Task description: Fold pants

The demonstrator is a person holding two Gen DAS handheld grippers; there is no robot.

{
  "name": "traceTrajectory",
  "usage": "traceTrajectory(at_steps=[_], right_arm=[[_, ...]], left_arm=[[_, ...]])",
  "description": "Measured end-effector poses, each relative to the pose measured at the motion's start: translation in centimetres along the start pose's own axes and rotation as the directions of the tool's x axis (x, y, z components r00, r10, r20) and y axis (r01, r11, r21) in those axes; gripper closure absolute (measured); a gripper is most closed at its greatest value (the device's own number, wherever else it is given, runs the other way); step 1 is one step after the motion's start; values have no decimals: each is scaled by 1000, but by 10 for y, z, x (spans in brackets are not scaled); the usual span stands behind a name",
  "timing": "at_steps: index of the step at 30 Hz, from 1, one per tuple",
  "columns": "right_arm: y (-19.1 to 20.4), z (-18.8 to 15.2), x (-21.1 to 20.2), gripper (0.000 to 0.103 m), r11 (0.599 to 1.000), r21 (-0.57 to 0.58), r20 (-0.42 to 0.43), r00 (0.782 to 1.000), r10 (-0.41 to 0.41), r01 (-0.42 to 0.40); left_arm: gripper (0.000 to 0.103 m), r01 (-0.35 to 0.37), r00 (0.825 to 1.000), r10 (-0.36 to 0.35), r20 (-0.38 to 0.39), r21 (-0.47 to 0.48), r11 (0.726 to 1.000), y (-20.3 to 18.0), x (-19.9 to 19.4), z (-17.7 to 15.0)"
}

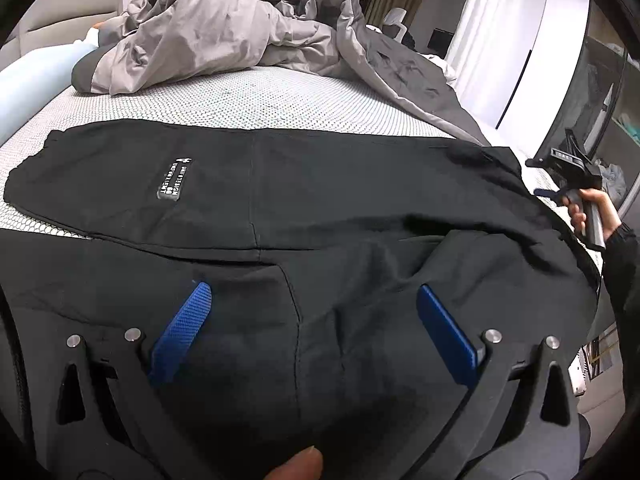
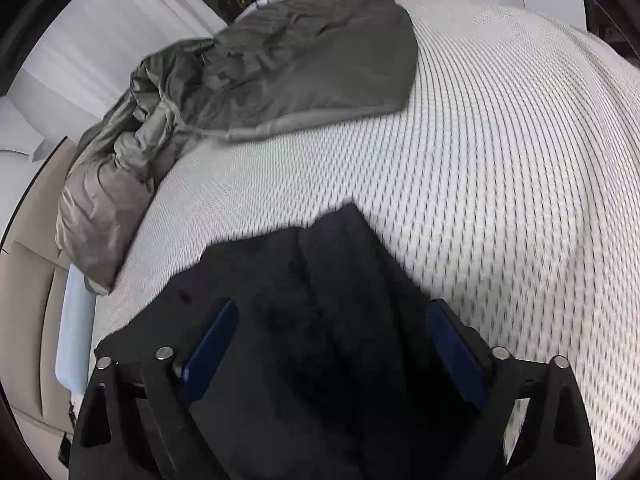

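The black fabric pants (image 1: 304,200) lie spread across the white honeycomb-textured mattress (image 1: 240,100), one leg stretched out flat with a small black patch bearing white lettering (image 1: 173,180) on it. Beyond the pants on the mattress sits a crumpled grey quilted duvet (image 1: 224,28), and a pale blue pillow (image 1: 28,84) lies at the mattress edge past the patch end of the pants.

The left gripper (image 1: 314,320) hangs over the near part of the pants with its blue fingers (image 1: 182,328) spread wide apart, nothing clamped between them; dark cloth lies beneath.

The right gripper (image 2: 332,344) stands wide open too, its blue fingers (image 2: 210,344) either side of a fold of the pants without pressing on it. In the left wrist view this gripper shows at the far end of the pants, held by a person's hand (image 1: 592,212) in a dark sleeve.
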State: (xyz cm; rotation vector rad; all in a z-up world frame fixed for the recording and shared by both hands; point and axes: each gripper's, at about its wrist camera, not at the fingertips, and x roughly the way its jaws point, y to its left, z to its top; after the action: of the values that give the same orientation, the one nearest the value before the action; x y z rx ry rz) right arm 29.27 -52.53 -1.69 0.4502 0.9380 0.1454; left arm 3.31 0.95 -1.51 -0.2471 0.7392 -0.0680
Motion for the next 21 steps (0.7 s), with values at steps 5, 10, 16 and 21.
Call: traceTrajectory(at_steps=[5, 10, 16, 21], right_arm=[[-4, 20, 25, 7, 997, 22, -30, 997, 71, -70], [9, 24, 33, 59, 996, -38, -12, 997, 78, -78], [49, 24, 12, 99, 979, -203, 127, 992, 19, 7], [53, 34, 2, 99, 978, -196, 172, 984, -41, 75]], left_arm=[[1, 4, 1000, -4, -11, -5, 1000, -2, 4, 1], [1, 0, 1000, 0, -25, 4, 1000, -1, 9, 2], [1, -5, 1000, 6, -28, 13, 1000, -1, 10, 0], [1, -15, 999, 16, -29, 17, 1000, -2, 10, -1]])
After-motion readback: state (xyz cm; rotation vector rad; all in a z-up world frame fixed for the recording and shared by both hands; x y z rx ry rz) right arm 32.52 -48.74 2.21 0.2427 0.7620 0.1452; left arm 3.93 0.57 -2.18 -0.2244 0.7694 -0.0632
